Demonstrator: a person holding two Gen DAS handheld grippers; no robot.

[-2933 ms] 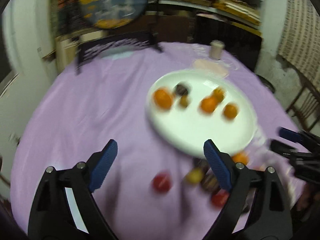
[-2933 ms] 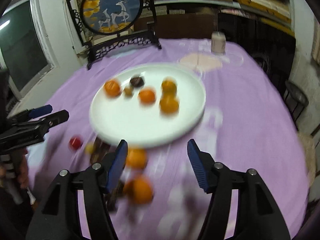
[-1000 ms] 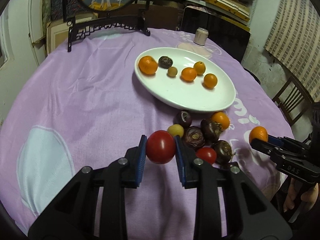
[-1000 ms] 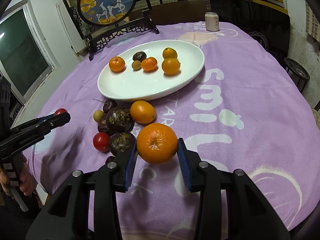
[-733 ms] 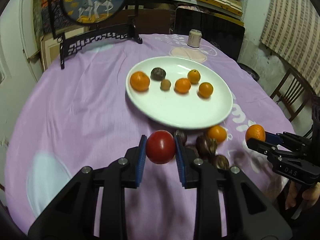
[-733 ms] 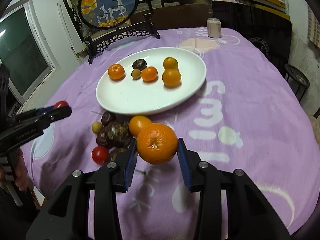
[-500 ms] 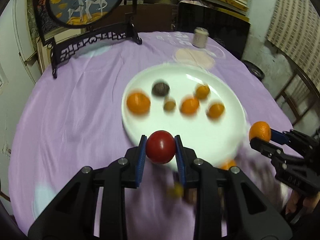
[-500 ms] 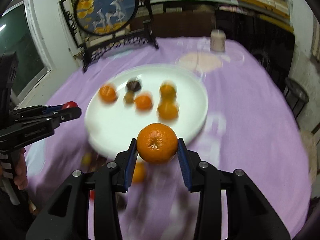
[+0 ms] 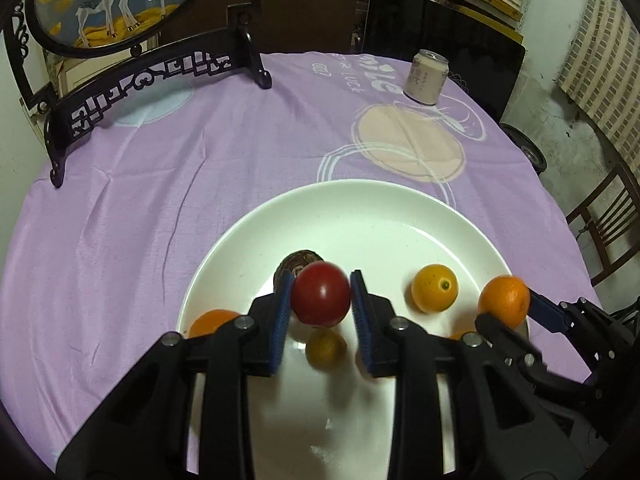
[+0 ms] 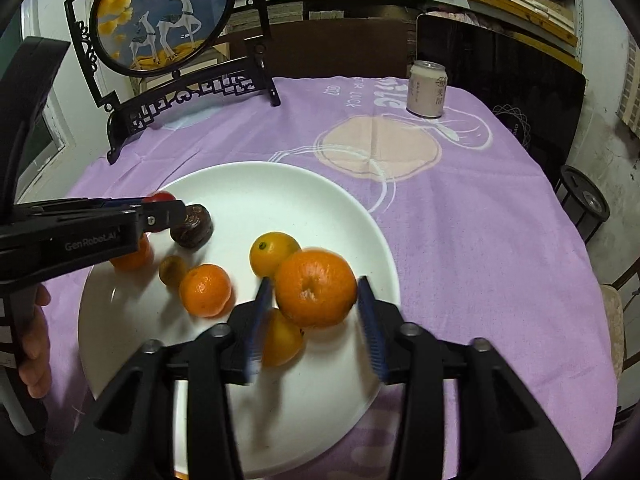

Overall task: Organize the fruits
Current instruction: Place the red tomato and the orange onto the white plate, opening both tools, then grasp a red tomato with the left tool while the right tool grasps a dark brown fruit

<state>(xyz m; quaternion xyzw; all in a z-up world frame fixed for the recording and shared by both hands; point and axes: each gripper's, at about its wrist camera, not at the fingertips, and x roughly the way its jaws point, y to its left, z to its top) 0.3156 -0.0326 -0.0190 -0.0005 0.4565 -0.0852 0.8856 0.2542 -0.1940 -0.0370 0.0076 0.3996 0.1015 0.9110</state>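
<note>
Over the white plate (image 9: 472,216), left gripper (image 9: 321,312) pinches a smooth glossy red tomato (image 9: 320,299) between ribbed blue pads, held clear above the glazed surface. Right gripper (image 10: 316,316): its blue pads sit either side of a dimpled orange mandarin (image 10: 315,289); left pad touching, right pad shows a slight gap and motion blur, so cannot tell whether it is pinching or letting go. Plate is round, shallow, shiny, resting on a worktop covered in a wrinkled lilac cloth (image 9: 120,208) with a peach circle print. On the plate, right wrist view shows a dark wrinkled round fruit (image 10: 192,221), a small olive-brown fruit (image 10: 173,270), a small mandarin (image 10: 205,290), a yellow-orange citrus (image 10: 272,252) just behind the held mandarin, and another orange fruit (image 10: 280,342) partly under the gripper. Left wrist view hides most of these behind its own fingers; it shows the dark fruit only as a sliver behind the tomato, plus the right gripper from the side. Both views show a pale cylindrical can (image 10: 426,88) upright at the far edge and a round deer-painted screen (image 10: 160,16) on a carved black stand.
</note>
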